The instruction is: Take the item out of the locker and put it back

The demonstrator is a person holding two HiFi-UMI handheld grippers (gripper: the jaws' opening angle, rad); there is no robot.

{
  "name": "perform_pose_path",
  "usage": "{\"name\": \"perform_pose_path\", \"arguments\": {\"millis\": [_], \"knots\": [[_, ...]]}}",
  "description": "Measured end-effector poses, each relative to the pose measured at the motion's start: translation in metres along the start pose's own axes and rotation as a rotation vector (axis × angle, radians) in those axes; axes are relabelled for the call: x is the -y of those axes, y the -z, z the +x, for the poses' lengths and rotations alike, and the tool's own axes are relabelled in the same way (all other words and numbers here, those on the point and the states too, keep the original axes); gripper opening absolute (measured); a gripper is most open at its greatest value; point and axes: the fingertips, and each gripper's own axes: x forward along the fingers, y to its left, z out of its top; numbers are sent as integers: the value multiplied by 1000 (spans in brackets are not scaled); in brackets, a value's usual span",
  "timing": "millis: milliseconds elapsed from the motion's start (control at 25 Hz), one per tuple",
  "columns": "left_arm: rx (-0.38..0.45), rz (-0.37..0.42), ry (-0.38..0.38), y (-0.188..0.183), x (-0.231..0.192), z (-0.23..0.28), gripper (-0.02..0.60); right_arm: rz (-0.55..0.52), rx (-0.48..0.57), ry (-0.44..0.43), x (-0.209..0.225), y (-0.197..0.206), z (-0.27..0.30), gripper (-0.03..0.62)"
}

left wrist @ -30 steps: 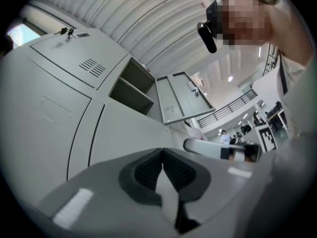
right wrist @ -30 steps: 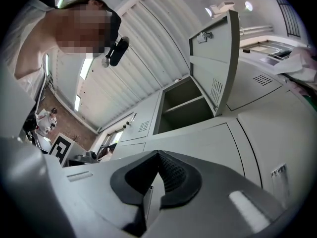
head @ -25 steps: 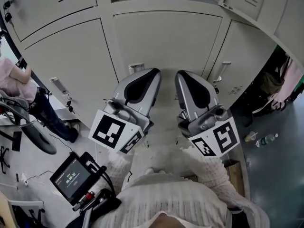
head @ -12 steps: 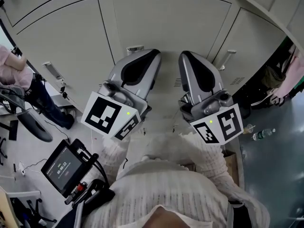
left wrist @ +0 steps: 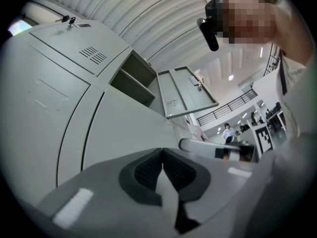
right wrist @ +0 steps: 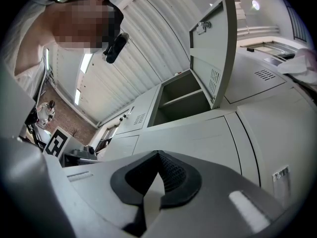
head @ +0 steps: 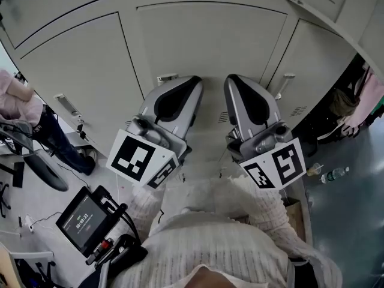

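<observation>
Head view: the left gripper (head: 180, 84) and right gripper (head: 239, 81) sit side by side in cream-sleeved arms, both noses pointing at a closed locker door (head: 210, 41); a small screen (head: 84, 221) stands on the floor at the left.

Left gripper view – its jaws are pressed together with nothing between them; an open compartment (left wrist: 132, 78) shows higher up, beside its swung-out door (left wrist: 185, 90).

Right gripper view – jaws likewise closed tight and empty; the open compartment (right wrist: 181, 100) sits above the closed doors, and its inside is too dim to make out the item
</observation>
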Motion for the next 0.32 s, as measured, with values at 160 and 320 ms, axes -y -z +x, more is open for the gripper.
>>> {"name": "perform_pose_path", "arguments": {"millis": [160, 320], "knots": [[12, 16, 10, -4, 7, 1, 9, -10, 1, 7, 2, -2, -3, -2], [18, -12, 13, -8, 14, -1, 9, -6, -14, 20, 2, -5, -7, -2]]}}
